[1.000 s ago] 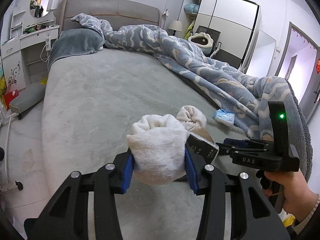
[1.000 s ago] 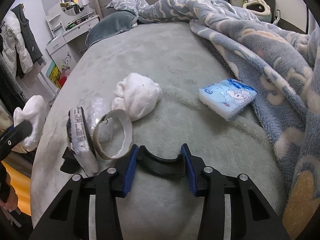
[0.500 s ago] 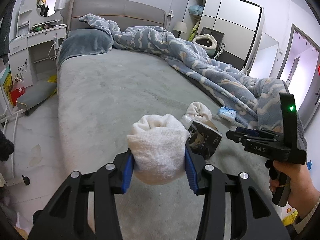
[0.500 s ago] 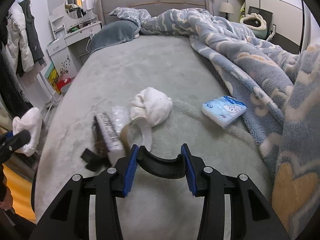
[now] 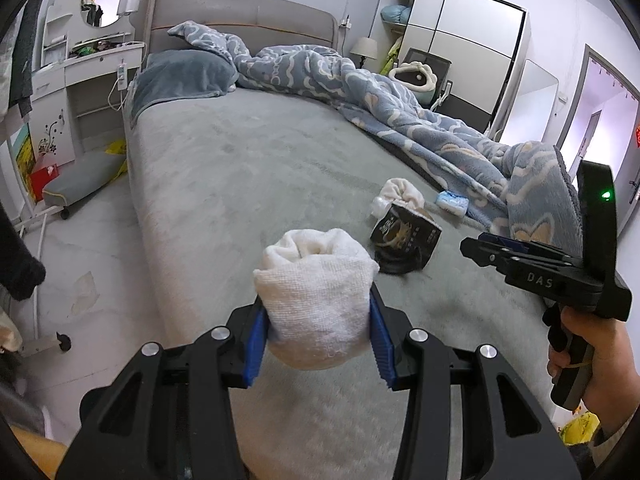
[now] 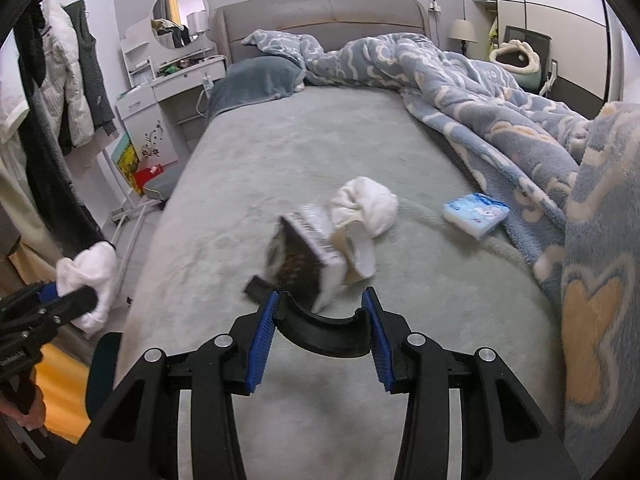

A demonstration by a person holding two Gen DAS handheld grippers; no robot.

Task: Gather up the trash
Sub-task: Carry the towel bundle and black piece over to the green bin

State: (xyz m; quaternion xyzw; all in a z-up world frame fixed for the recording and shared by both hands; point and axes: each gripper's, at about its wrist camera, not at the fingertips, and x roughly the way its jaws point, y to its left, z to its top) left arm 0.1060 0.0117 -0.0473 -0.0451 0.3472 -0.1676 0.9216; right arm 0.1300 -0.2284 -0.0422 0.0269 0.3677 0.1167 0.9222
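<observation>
My left gripper [image 5: 318, 316] is shut on a rolled white sock [image 5: 316, 292], held over the bed's near edge; from the right wrist it shows low at the left [image 6: 48, 300]. My right gripper [image 6: 322, 312] is shut on a black curved plastic piece [image 6: 322, 334] spanning its blue pads. A hand [image 5: 592, 364] holds that gripper [image 5: 476, 250] at the right. Beyond it, a dark printed packet [image 6: 304, 264] lies blurred and tilted on the grey bed [image 5: 260, 168]. Next to the packet are a beige strip, a second white sock bundle [image 6: 368, 208] and a small black scrap [image 6: 256, 286].
A blue tissue pack [image 6: 476, 214] lies by the rumpled blue blanket [image 5: 400, 120] along the bed's right side. A white dressing table [image 5: 92, 68] and hanging clothes [image 6: 60, 92] stand to the left. Wardrobe and doorway are at the right.
Both grippers have drawn back from the items on the bed, which now look smaller and farther off. The dark packet has tipped and blurred. Both grips are unchanged.
</observation>
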